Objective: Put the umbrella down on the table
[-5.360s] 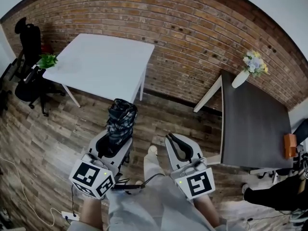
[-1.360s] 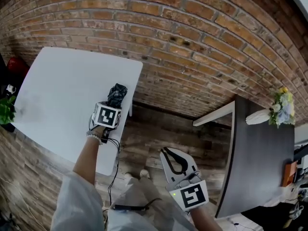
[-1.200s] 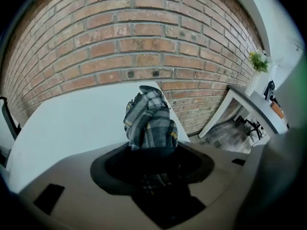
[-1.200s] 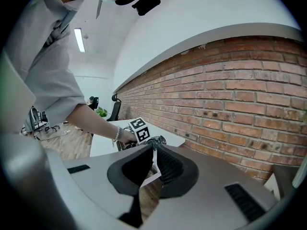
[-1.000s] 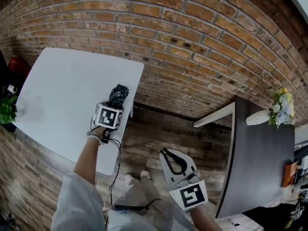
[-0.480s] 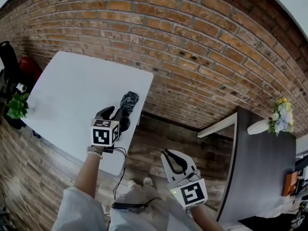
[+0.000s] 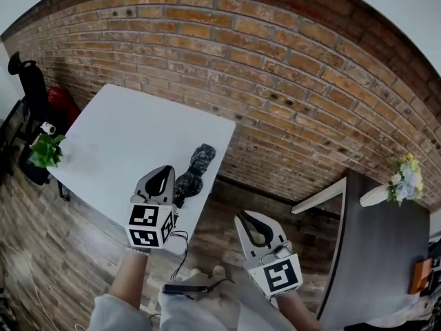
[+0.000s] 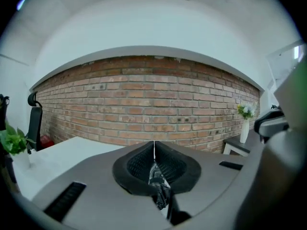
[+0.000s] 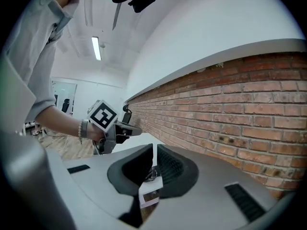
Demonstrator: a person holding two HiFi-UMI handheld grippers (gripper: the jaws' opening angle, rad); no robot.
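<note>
Left gripper [image 7: 165, 172]: jaws just closed, pads together, nothing between. Folded dark patterned fabric umbrella [image 7: 196, 172], held a second ago, now released. It lies just right of those jaws, apart from them, on white rectangular desk [image 7: 117, 136] near its edge. Left gripper lifted clear. Right gripper [image 7: 249, 219]: jaws closed, empty, further right, off desk. Judgement: umbrella down, task looks complete; only retreat left.
</note>
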